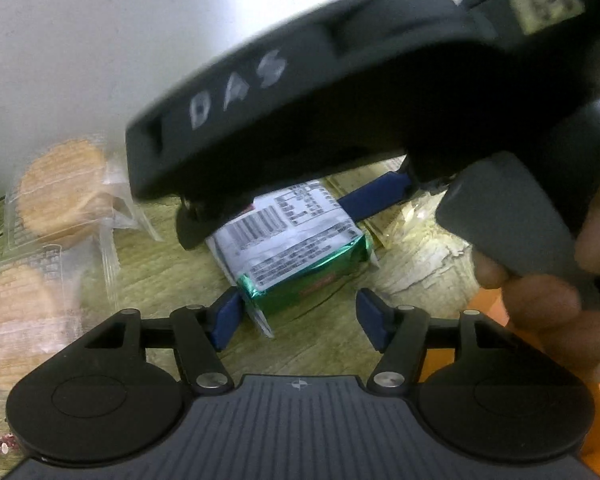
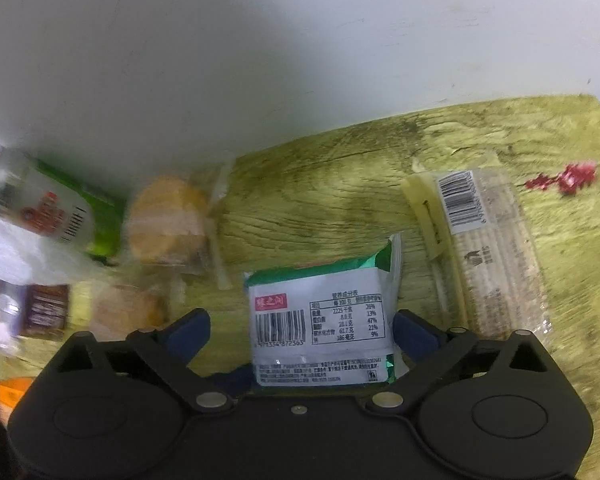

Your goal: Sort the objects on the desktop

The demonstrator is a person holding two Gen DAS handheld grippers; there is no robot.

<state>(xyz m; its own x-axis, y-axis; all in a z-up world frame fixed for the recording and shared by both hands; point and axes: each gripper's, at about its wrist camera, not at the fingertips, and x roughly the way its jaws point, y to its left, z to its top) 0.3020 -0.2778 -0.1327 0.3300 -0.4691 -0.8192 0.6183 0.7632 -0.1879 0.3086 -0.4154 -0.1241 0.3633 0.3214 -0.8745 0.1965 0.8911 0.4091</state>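
A green foil snack packet [image 2: 322, 320] is seen lying flat on a yellowish wood-grain tabletop [image 2: 340, 200], with its white printed back, barcode and nutrition table turned upward. In the right wrist view its long axis is seen to run away from the camera toward the white wall [image 2: 220, 60], one crimped end being nearest the gripper body and the other pointing to the wall.

The right gripper [image 2: 302, 330] is seen with its jaws spread wide, released. The packet lies between the two blue pads; the pad [image 2: 410, 330] on the right of the picture sits just beside the packet's edge, while the other stands clearly apart from it. No grip is shown.

In the left wrist view the same packet [image 1: 296, 248] is seen at a slant, its near crimped end pointing toward the left gripper [image 1: 300, 316]. That gripper's jaws are part open and nothing is held between them; the packet lies just ahead of the fingertips. The right gripper's black body [image 1: 340, 92] is seen above the packet, held by a hand [image 1: 548, 292].

Clear-wrapped round biscuits [image 2: 166, 220] are seen at the left near the wall, and a long clear-wrapped packet with a barcode [image 2: 488, 248] lies on the right.
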